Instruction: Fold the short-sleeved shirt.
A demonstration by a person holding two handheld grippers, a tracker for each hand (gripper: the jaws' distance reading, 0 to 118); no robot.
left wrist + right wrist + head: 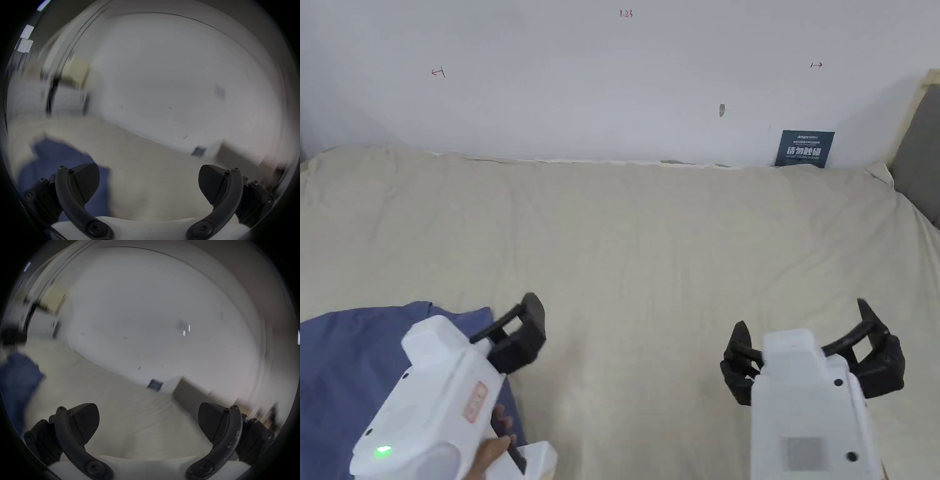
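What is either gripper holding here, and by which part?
Nothing. The left gripper and the right gripper are both open and empty; the blue shirt lies ungripped on the bed.

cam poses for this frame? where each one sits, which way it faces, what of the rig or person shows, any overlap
Head view: above, looking down the beige bed toward the white wall; left claw, right claw and a hand show.
Left gripper view: on the left claw, jaws apart, facing bed and wall.
Right gripper view: on the right claw, jaws apart, facing likewise.
Shared: blue shirt, dark sign.
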